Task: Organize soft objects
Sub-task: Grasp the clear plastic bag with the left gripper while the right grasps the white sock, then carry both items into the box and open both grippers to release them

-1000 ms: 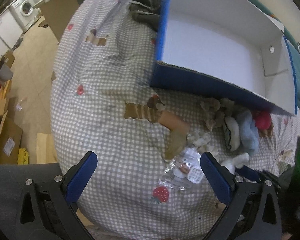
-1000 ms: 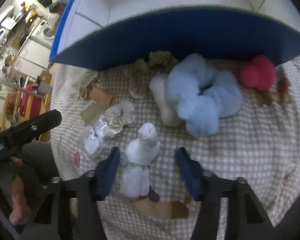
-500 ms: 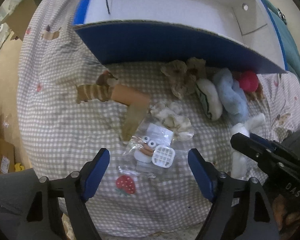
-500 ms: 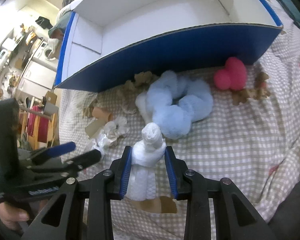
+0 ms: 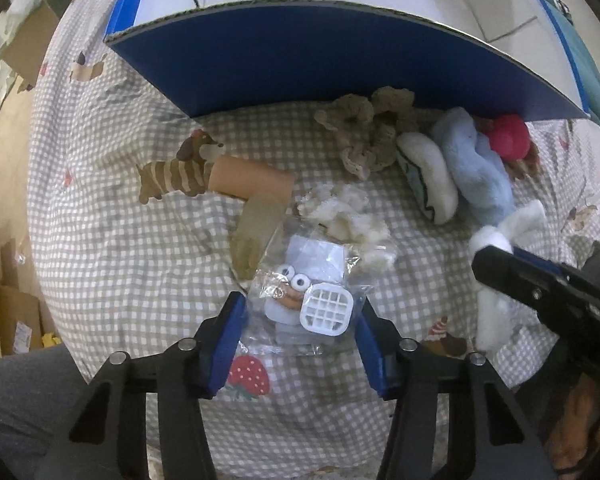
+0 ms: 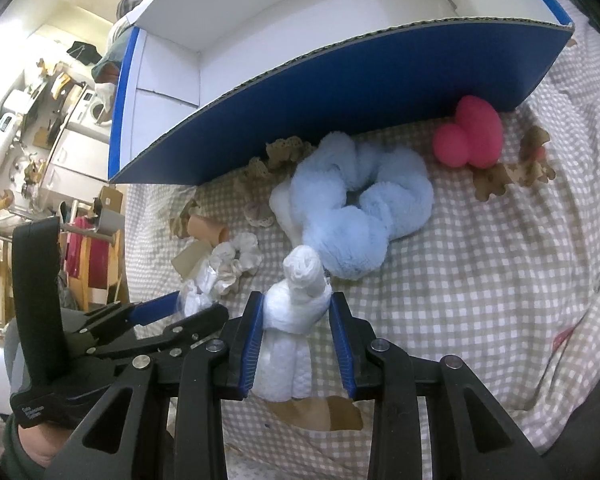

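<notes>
Ready for transfer to the white-lined blue cardboard box [image 6: 340,92], the right gripper [image 6: 296,336] pinches the knotted white cloth roll [image 6: 296,308] on the bed, while the left gripper [image 5: 300,332] fingers, just closing, flank the clear-bagged blue toy [image 5: 304,292].
</notes>
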Demonstrator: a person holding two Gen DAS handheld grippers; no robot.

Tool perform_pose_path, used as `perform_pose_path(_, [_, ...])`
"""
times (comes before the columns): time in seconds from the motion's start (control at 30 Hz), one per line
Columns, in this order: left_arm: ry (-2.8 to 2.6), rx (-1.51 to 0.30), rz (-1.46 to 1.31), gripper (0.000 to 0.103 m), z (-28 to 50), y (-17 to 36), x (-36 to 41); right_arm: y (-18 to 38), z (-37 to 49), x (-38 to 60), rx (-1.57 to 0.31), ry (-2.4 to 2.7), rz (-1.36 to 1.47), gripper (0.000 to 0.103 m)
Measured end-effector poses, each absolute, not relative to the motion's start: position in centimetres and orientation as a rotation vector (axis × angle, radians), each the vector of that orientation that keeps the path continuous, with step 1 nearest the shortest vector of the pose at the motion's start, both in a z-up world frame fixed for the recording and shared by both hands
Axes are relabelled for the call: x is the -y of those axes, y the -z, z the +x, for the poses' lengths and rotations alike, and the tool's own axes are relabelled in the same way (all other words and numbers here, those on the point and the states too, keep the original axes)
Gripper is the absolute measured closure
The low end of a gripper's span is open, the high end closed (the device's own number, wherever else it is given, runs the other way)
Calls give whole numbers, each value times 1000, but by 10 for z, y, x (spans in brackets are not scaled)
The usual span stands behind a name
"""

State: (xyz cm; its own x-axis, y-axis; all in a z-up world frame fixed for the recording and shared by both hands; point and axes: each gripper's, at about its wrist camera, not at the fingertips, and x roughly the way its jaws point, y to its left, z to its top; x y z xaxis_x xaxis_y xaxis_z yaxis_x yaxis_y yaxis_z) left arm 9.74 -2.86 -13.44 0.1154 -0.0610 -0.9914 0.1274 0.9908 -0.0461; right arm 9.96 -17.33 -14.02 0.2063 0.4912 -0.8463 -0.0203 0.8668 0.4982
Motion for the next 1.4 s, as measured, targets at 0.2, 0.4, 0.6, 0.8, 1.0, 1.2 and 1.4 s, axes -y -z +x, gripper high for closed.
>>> perform_pose_path(0.2, [189, -1405, 64, 67, 75, 118, 27, 138, 95, 172, -1314, -365, 390, 68])
perform_pose_path(0.4, [168, -1381, 27, 67, 53, 105, 18, 129, 89, 168, -1290, -358, 339, 68])
perform_pose_path(0.6, [111, -1387, -21, 67, 30, 99, -1, 122, 80, 163, -1275, -374, 293, 68])
perform_pose_path(0.8, [83, -1342, -45, 67, 24, 76, -5, 117, 73, 164, -1278, -384, 289, 68])
perform_pose_path(1.0, [66, -1273, -61, 67, 33, 51, -11, 92, 74, 166, -1227, -390, 248, 68])
perform_pose_path(1.2, [59, -1207, -67, 67, 60, 25, -13, 62, 89, 170, -1180, -398, 232, 68])
perform_pose_path(1.4, [69, -1153, -43, 67, 100, 5, -8, 34, 116, 170, -1117, -392, 177, 68])
